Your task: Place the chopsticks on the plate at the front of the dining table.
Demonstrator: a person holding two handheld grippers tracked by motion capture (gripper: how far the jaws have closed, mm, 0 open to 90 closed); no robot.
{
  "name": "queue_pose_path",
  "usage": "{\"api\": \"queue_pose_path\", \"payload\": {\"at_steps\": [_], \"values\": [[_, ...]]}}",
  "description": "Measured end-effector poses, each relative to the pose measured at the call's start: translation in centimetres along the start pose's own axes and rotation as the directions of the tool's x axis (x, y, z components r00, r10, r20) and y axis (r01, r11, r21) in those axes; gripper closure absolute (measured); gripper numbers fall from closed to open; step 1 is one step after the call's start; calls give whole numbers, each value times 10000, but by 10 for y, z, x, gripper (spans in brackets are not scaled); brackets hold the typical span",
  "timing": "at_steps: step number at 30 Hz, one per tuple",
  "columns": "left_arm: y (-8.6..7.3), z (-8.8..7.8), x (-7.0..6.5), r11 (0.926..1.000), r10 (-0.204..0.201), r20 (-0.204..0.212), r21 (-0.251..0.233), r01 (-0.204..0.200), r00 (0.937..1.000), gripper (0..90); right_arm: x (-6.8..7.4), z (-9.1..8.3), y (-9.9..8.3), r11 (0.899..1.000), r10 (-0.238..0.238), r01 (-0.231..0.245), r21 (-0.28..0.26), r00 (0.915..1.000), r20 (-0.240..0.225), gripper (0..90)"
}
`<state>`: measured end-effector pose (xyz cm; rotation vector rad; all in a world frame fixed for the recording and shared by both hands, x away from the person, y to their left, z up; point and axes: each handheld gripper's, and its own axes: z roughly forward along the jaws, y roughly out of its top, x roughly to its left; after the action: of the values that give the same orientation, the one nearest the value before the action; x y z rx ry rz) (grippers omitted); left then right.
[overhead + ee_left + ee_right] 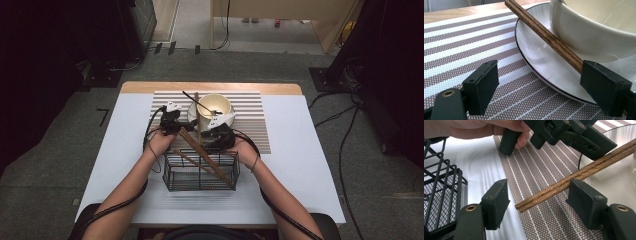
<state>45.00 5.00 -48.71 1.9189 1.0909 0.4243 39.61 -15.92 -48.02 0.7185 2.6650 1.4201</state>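
Observation:
A pair of brown wooden chopsticks (198, 121) lies with its far end on the white plate (192, 114) beside the cream bowl (215, 105) and its near end on the striped placemat (250, 125). My right gripper (540, 195) is open with the pair's near end (579, 173) between its jaws, untouched. My left gripper (541, 80) is open over the plate's rim (534, 55); the pair (544, 35) runs behind its right jaw beside the bowl (586, 37). From above, the left gripper (186, 125) and right gripper (206, 142) sit close together.
A black wire basket (200, 172) stands at the near edge of the mat with more chopsticks (212, 167) leaning in it; it is also at the left of the right gripper view (441, 190). A dark utensil (197, 102) rests in the bowl. A hand (474, 128) holds the left gripper (574, 135).

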Motion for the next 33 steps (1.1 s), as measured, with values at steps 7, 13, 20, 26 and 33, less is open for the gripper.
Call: {"api": "queue_pose_path", "payload": {"at_steps": [7,13,20,26,33], "values": [[0,0,0,10000,6,-12,67,-6,10000,154,0,1,0,9999,83,-83,75,9999,92,326],[-1,0,1,10000,-1,-10,92,1,10000,154,0,-1,0,9999,84,-85,124,9999,110,317],[1,-3,2,9999,-27,-16,112,27,10000,154,0,-3,0,9998,92,-94,184,9999,79,302],[2,-8,1,9996,1,90,283,-3,10000,154,0,-9,1,9996,51,-56,273,9998,174,297],[3,-14,0,9993,73,139,378,-78,9999,154,0,-15,1,9994,98,-107,319,9995,301,290]]}}
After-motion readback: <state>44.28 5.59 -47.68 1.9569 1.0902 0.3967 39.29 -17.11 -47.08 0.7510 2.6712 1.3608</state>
